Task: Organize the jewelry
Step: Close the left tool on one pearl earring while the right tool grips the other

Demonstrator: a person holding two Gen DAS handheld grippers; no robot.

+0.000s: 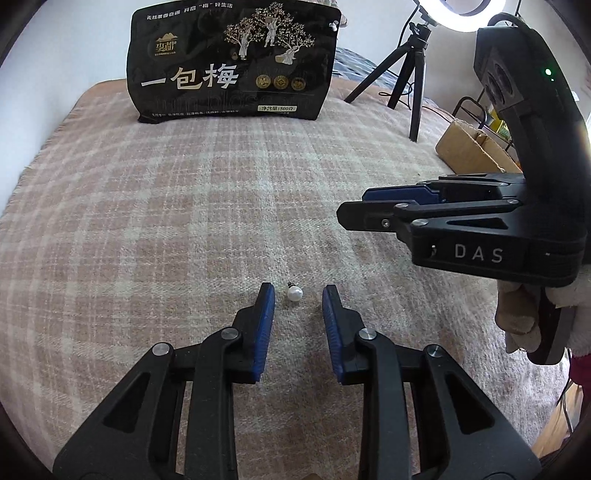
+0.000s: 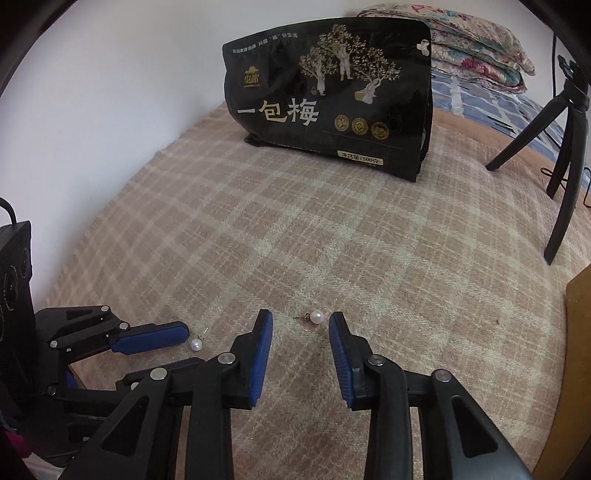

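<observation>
Left wrist view: left gripper (image 1: 297, 295) jaws apart, straddling pearl stud (image 1: 294, 293) on plaid blanket (image 1: 184, 203), pads not touching. Right gripper (image 2: 301, 319) likewise released, second stud (image 2: 316, 316) between tips, nearer right pad. Black bag (image 2: 332, 99) upright behind.

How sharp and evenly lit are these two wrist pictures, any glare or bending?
Left wrist view: sharp, soft daylight, white ring light blown out at the top, plaid blanket lines bowed by the fisheye. Right wrist view: evenly lit, small white pearl earring crisp, dark vignette corners.
</observation>
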